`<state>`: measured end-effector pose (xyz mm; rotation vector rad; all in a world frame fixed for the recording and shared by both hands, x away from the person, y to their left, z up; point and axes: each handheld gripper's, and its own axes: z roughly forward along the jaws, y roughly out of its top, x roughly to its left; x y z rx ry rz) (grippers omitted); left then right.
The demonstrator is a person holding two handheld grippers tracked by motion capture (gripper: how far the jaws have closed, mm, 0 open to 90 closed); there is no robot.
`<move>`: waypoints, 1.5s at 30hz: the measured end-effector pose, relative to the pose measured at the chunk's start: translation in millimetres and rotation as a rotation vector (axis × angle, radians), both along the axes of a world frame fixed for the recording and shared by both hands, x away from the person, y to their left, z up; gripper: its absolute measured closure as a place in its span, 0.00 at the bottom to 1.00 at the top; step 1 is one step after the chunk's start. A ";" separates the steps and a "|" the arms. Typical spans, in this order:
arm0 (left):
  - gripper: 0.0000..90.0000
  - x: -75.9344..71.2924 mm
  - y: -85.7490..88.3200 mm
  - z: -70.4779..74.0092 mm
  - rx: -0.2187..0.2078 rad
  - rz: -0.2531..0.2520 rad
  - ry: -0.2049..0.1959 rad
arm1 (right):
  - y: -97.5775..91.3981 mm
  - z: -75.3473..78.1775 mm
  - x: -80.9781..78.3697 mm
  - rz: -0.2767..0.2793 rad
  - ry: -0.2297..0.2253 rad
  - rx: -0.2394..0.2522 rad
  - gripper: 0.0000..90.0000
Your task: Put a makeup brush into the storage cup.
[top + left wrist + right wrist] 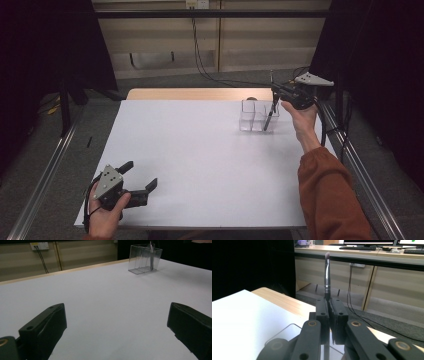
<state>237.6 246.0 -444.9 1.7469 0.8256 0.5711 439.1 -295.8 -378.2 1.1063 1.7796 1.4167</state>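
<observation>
A clear plastic box point(248, 116) with compartments stands at the back right of the white table point(200, 165); the left gripper view has the box point(140, 261) far off. My right gripper point(275, 93) hovers just over its right end, shut on a slim dark brush point(270, 115) whose lower end reaches down into the right compartment. In the right gripper view the jaws point(328, 301) pinch the brush point(327, 275), bristle tip pointing up. My left gripper point(141, 175) rests at the table's front left, wide open point(115, 315) with nothing between its jaws.
A strip of bare wood point(195, 94) runs behind the white top. Metal rails point(45, 170) flank the table on both sides, dark curtains stand left and right, and cables point(200, 60) hang along the back wall. A rust-coloured sleeve point(327, 195) crosses the right front.
</observation>
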 end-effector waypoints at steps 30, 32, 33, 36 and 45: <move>0.03 -0.3 -0.6 0.1 0.005 0.000 0.001 | -11.2 -36.4 -6.9 -0.024 0.062 0.045 0.96; 0.03 -0.2 -0.4 0.1 0.006 0.000 0.000 | -11.4 -38.7 -7.6 -0.027 0.068 0.043 0.96; 0.03 -0.2 -0.2 0.2 0.006 0.000 0.000 | -11.7 -39.6 -8.1 -0.029 0.071 0.044 0.96; 0.03 -0.3 -0.3 0.3 0.005 0.001 -0.001 | -11.9 -42.2 -9.0 -0.029 0.074 0.045 0.96; 0.03 -0.1 -0.3 -0.1 0.004 0.000 0.000 | -12.4 -46.9 -9.8 -0.021 0.082 0.044 0.96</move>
